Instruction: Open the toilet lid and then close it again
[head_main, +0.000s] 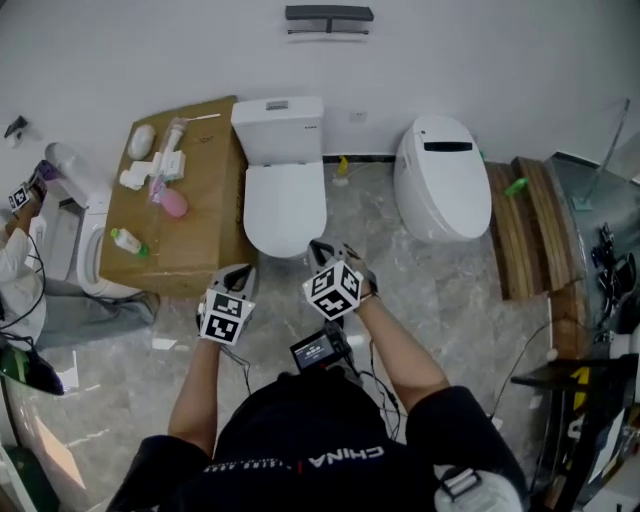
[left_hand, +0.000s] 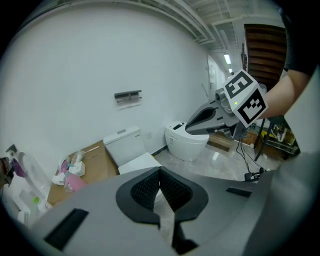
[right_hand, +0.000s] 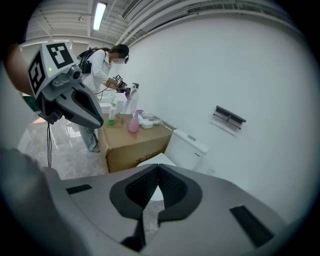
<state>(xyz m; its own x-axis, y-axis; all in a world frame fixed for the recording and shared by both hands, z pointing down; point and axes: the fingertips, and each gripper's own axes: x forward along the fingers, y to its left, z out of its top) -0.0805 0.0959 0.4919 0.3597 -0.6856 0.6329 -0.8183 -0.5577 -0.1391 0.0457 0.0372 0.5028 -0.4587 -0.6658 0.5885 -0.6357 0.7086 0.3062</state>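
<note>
A white toilet stands against the back wall with its lid (head_main: 285, 205) down and its tank (head_main: 278, 128) behind. Both grippers hover in front of the bowl, apart from it. My left gripper (head_main: 242, 272) is shut with nothing in it, near the bowl's front left. My right gripper (head_main: 322, 250) is also shut and empty, just off the bowl's front edge. In the left gripper view the closed jaws (left_hand: 160, 172) point at the lid (left_hand: 142, 162). The right gripper view shows shut jaws (right_hand: 159, 167) before the tank (right_hand: 186, 149).
A cardboard box (head_main: 175, 210) with bottles and a pink dispenser stands at the toilet's left. A second, rounded toilet (head_main: 440, 180) sits to the right, with wooden slats (head_main: 530, 225) beyond. Another person (head_main: 15, 250) works at the far left. Cables lie on the floor.
</note>
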